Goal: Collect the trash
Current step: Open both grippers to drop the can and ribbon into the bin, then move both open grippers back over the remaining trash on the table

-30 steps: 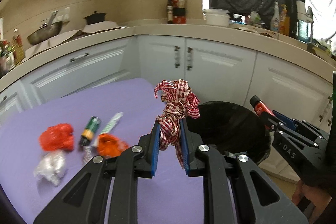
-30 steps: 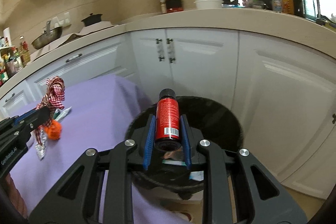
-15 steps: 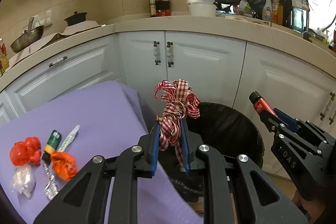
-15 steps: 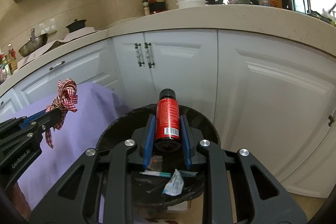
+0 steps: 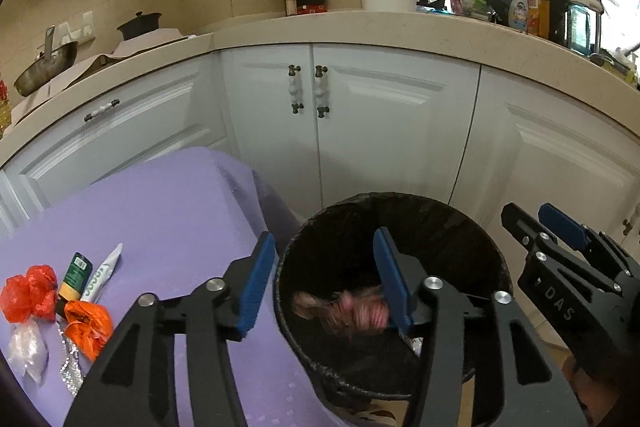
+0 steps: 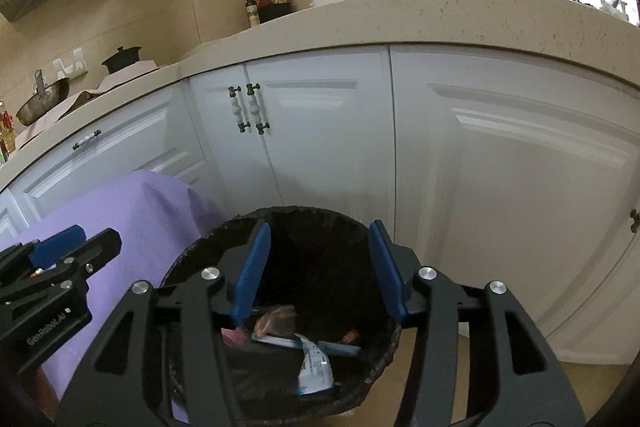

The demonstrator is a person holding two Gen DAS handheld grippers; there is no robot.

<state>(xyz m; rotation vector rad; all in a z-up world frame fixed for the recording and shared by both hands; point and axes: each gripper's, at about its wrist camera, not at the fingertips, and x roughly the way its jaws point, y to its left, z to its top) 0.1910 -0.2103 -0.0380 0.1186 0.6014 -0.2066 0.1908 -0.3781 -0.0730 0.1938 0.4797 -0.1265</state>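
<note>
A black-lined trash bin [image 5: 480,227] stands on the floor beside the purple-covered table [image 5: 168,211]. My left gripper [image 5: 326,279] is open and empty over the bin; a blurred red-checked ribbon [image 5: 344,311] is inside the bin below it. My right gripper [image 6: 318,267] is open and empty over the same bin [image 6: 192,259], which holds wrappers [image 6: 316,363] and other trash. On the table lie red plastic [image 5: 28,291], an orange wrapper [image 5: 86,327], a green tube [image 5: 74,275], a white tube [image 5: 105,273] and clear plastic [image 5: 26,349].
White kitchen cabinets [image 5: 360,131] stand close behind the bin under a beige counter [image 6: 440,23] with bottles and bowls. The right gripper shows at the right of the left wrist view [image 5: 560,259]. The left gripper shows at the left of the right wrist view [image 6: 52,267].
Both grippers opened over the bin. The ribbon left the left gripper and the red bottle left the right gripper; both dropped into the bin.
</note>
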